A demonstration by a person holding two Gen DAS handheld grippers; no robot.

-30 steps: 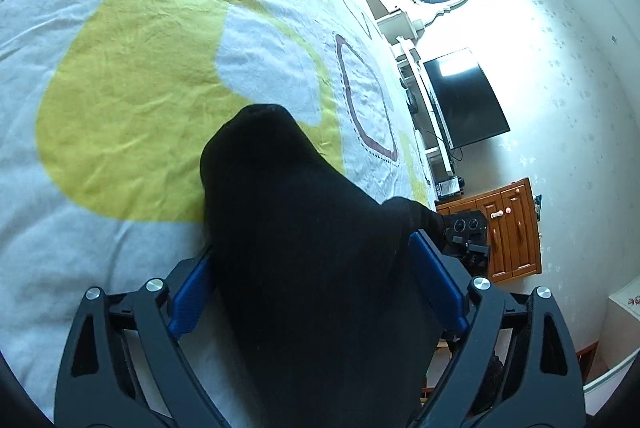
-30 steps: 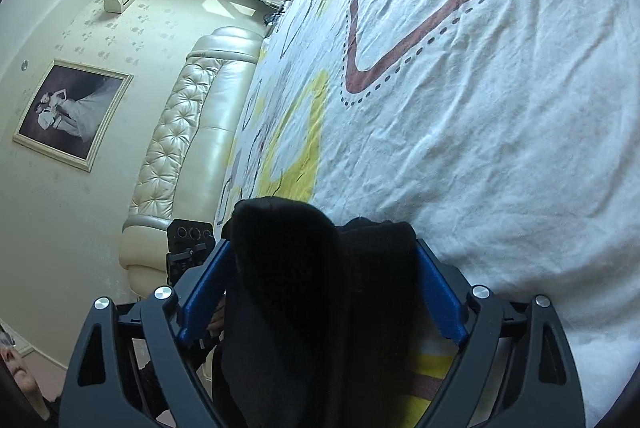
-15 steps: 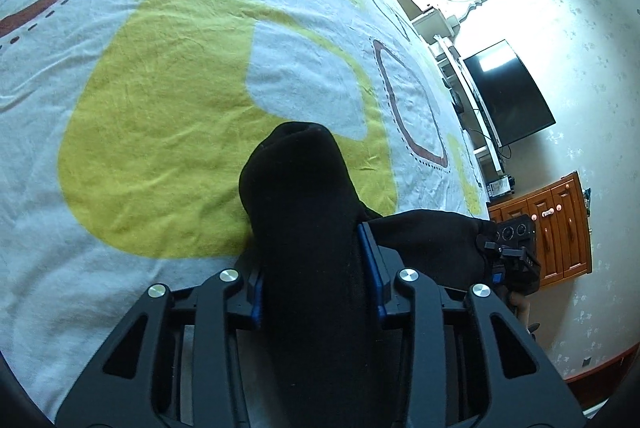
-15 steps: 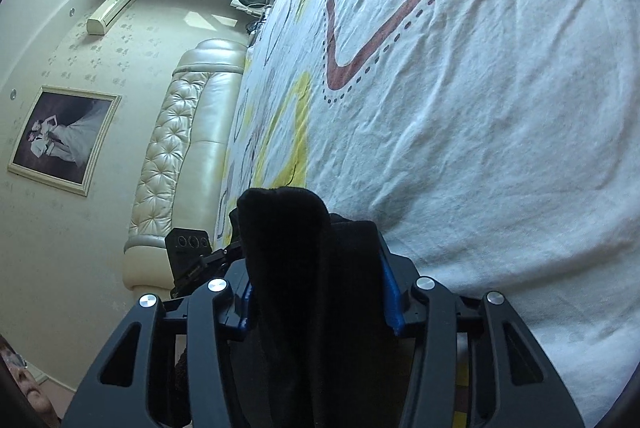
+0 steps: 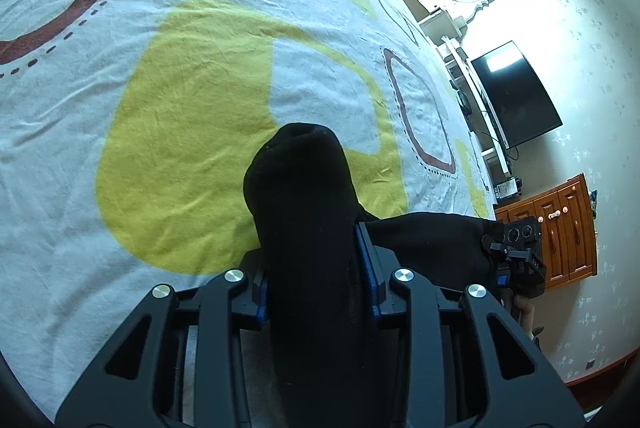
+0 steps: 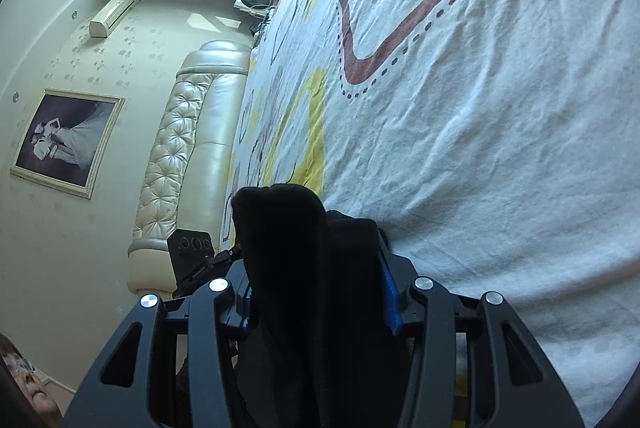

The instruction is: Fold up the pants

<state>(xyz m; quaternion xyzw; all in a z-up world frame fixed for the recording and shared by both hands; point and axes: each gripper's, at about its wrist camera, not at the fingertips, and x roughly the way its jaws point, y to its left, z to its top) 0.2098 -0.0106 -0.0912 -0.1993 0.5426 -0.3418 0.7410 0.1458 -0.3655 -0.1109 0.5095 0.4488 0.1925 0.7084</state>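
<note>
- On the far left of the left wrist view, the white bed sheet (image 5: 80, 132) is wide and bare, with soft wrinkles and a brown loop near the top.
- A big yellow patch (image 5: 180, 148) sits in the middle of the sheet, just ahead of the left gripper (image 5: 316, 268).
- The left gripper is squeezed tight on the black pants (image 5: 304, 212). The cloth bunches up between its blue pads and pokes out in front.
- More black cloth runs to the right, to the right gripper (image 5: 520, 248) at the bed's edge.
- Past that edge are a dark TV (image 5: 516, 92) and a wood cabinet (image 5: 560, 232).
- In the right wrist view, the padded headboard (image 6: 176, 164) is on the left.
- The right gripper (image 6: 316, 288) is also clamped on the pants (image 6: 288, 248).
- To its right the sheet (image 6: 500, 148) is all bare.
</note>
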